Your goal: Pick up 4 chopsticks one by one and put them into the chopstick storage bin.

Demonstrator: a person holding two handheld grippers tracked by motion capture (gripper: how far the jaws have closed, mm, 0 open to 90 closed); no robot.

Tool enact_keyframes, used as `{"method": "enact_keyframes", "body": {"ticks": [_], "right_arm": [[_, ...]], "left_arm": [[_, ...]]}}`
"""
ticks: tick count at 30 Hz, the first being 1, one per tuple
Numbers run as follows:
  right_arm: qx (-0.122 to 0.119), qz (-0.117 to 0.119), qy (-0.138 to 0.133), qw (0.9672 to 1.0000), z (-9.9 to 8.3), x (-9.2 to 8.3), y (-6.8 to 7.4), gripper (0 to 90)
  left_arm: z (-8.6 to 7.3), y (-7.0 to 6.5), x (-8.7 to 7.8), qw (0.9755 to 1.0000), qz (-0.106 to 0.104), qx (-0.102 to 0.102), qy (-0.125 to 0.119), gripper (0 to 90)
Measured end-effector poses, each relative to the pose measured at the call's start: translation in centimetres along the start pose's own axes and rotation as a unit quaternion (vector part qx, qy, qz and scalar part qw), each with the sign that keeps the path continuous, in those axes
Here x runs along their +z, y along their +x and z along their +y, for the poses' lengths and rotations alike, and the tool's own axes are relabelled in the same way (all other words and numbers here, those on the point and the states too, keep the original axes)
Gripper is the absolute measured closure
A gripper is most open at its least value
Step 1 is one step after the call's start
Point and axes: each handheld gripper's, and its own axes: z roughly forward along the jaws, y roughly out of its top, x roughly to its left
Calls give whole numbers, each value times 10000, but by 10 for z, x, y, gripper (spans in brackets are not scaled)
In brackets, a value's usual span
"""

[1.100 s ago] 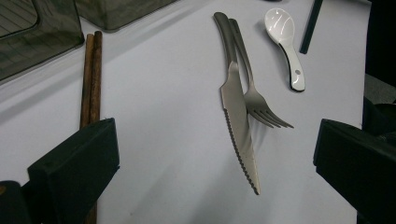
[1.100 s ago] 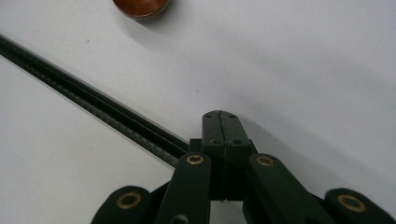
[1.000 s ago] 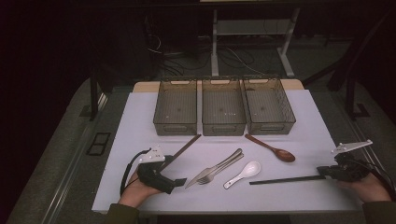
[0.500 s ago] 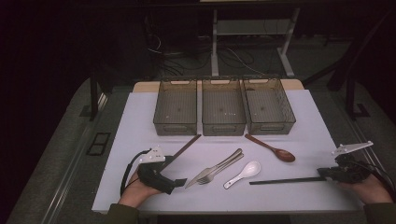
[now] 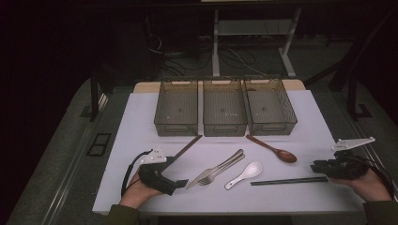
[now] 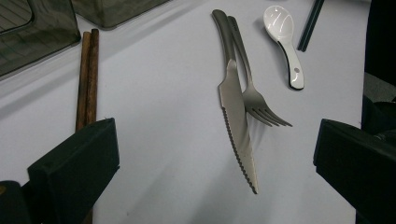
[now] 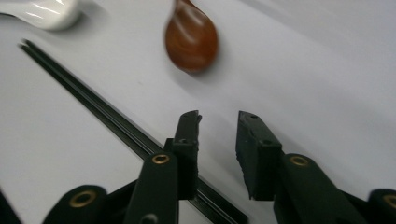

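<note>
A person is sitting at a white-covered table (image 5: 141, 122), holding a black two-jaw gripper in each hand; the room behind is lying in darkness and is hard to make out.

The right gripper (image 7: 218, 122) is hovering low over the cloth. Its jaws have just been opening and are standing a little apart, gripping nothing. Black chopsticks (image 7: 116, 128), thin and straight, are running just left of the left finger (image 7: 187, 140) and passing under it, their near end cut off at the picture's edge. Ahead of the fingertips, the glossy brown bowl of a wooden spoon (image 7: 191, 39) is showing blurred, its handle cut off. A white ceramic spoon (image 7: 44, 11) is lying farther left, mostly out of frame.

The left gripper (image 6: 219, 186) is resting with jaws spread wide and empty. Between and ahead of its fingers (image 6: 74, 163), a serrated steel knife (image 6: 236, 112) and a fork (image 6: 254, 93) are lying crossed. Brown wooden chopsticks (image 6: 88, 74) are disappearing behind the left finger.

Three translucent mesh bins (image 5: 224, 108) are standing side by side beyond everything.
</note>
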Motion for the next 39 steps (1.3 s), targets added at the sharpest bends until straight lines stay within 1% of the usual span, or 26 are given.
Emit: {"method": "enact_keyframes", "body": {"ticks": [2,3,8,11,13,15,16,20,22,25,28,29,30,31,32,34,36,37,39], "right_arm": [[-80,141,-69,9998,4,1,3,643],[-166,179,-94,9997,5,2,4,630],[-521,335,-104,9980,14,5,14,566],[-672,403,-82,9969,19,7,20,530],[-798,496,-47,9956,23,10,24,530],[-933,521,10,9943,27,12,27,516],[-957,560,19,9938,29,13,28,510],[-1241,693,138,9897,37,16,33,498],[-1402,732,216,9872,41,18,35,501],[-1665,835,356,9819,45,19,38,530],[-1857,911,586,9766,48,20,42,559],[-1949,907,655,9744,48,21,43,572],[-2082,922,718,9711,49,21,44,587],[-2247,928,771,9669,50,22,43,600],[-2350,902,845,9641,51,23,44,613],[-2409,901,973,9614,52,24,46,637],[-2513,903,1107,9573,53,26,46,664],[-2542,901,1169,9558,53,27,46,681],[-2662,895,1315,9507,54,30,46,706]], "left_arm": [[0,0,0,10000,1,1,-2,0],[0,0,0,10000,-2,2,-4,0],[0,-1,1,10000,-22,11,1,0],[1,-2,2,10000,-34,12,5,0],[1,-2,2,10000,-41,18,13,0],[1,-2,2,10000,-46,14,6,0],[1,-2,2,10000,-47,10,1,0],[1,-2,3,10000,-60,17,12,0],[1,-2,3,10000,-64,13,6,0],[1,-2,3,10000,-65,17,5,0],[1,-2,3,10000,-71,17,17,0],[0,-2,3,10000,-68,15,22,0],[0,-2,3,10000,-71,21,29,0],[0,-2,4,10000,-72,21,31,0],[0,-2,4,10000,-72,21,31,0],[0,-2,4,10000,-74,17,36,0],[0,-2,4,10000,-81,13,37,0],[0,-2,4,10000,-84,18,42,0],[0,-2,5,10000,-88,14,43,0]]}}
